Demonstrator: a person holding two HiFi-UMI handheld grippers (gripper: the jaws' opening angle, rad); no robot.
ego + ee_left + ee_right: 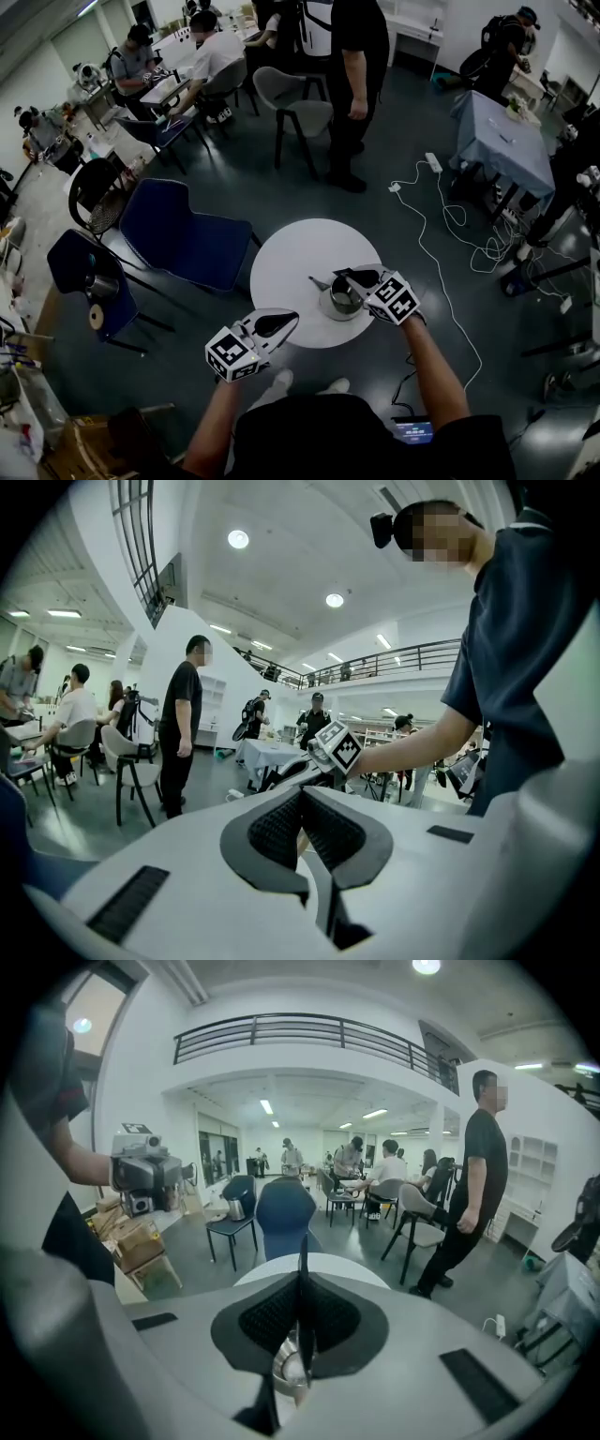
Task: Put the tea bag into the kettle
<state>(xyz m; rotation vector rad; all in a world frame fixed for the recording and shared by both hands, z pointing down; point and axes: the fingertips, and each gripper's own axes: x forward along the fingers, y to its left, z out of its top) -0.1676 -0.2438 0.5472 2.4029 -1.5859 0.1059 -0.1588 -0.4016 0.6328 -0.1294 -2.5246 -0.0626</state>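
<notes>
Tea bag (302, 1258): thin dark sliver, seen edge-on, pinched in nearly closed fingers of right gripper (356, 277), just above open steel kettle (342, 302) on round white bench (286, 258). Empty left gripper (275, 324): fingers together, near bench edge. Step: delivery. Next, likely: lower into kettle mouth, then open fingers.

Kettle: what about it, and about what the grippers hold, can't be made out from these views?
Kettle contents: too small in the head view, and the right gripper overlaps it; the right gripper view shows only a metal sliver below the pads.
Thin dark strip pinched in the right gripper: seen edge-on in the right gripper view, so not identifiable as a tea bag.
Left gripper: jaws together; in its view its own body hides the kettle.
</notes>
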